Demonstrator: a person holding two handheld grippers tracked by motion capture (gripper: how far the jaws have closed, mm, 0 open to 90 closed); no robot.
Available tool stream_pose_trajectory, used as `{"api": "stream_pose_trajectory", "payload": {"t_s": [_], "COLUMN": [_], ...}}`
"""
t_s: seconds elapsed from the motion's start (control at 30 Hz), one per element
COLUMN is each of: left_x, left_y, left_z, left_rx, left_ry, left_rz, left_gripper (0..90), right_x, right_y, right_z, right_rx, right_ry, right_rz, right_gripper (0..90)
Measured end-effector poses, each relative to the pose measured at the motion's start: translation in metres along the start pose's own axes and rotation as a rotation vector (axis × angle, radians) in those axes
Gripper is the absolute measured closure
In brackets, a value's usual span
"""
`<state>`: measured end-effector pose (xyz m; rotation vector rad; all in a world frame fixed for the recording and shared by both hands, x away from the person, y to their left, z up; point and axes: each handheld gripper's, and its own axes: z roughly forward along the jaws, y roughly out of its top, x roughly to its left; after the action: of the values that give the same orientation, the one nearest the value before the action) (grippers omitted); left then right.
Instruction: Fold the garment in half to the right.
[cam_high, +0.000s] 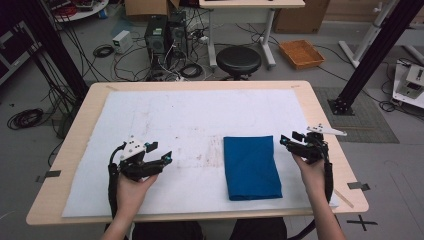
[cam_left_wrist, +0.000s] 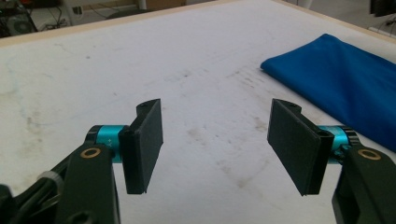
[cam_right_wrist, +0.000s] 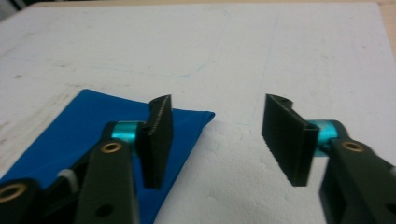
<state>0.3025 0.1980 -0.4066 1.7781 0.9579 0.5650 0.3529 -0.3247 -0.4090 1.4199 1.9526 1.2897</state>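
Where white mat (cam_high: 165, 120) covers wooden table (cam_high: 325, 115) (stained), cabled floor (cam_high: 100, 55), stool (cam_high: 238, 60).

The right gripper (cam_right_wrist: 217, 140) hangs over the white sheet (cam_right_wrist: 289, 51) that covers the table, its two black jaws spread wide with nothing between them. A folded blue cloth (cam_right_wrist: 70, 126) lies flat on the sheet at the lower left of this view. The left jaw stands in front of the cloth's near corner; the right jaw stands over bare sheet, apart from the cloth. Faint pencil-like lines cross the sheet beyond.
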Motion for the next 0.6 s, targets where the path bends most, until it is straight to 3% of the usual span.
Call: {"api": "stream_pose_trajectory", "payload": {"t_s": [0.13,0.33,0.6], "left_x": [0.011,0.019,0.025], "left_y": [0.000,-0.002,-0.004], "left_z": [0.000,0.000,-0.001], "left_rx": [0.011,0.030,0.035], "left_ry": [0.014,0.023,0.025], "left_rz": [0.022,0.025,0.020], "left_gripper": [35.9,35.8,35.9], "right_x": [-0.005,-0.015,-0.008], "right_y": [-0.004,-0.007,-0.008], "right_z": [-0.011,-0.015,-0.010], "right_rx": [-0.015,-0.002,0.025], "right_ry": [0.018,0.039,0.052], "right_rz": [-0.028,-0.009,-0.043], "right_gripper": [34.0,30.6,30.6]}}
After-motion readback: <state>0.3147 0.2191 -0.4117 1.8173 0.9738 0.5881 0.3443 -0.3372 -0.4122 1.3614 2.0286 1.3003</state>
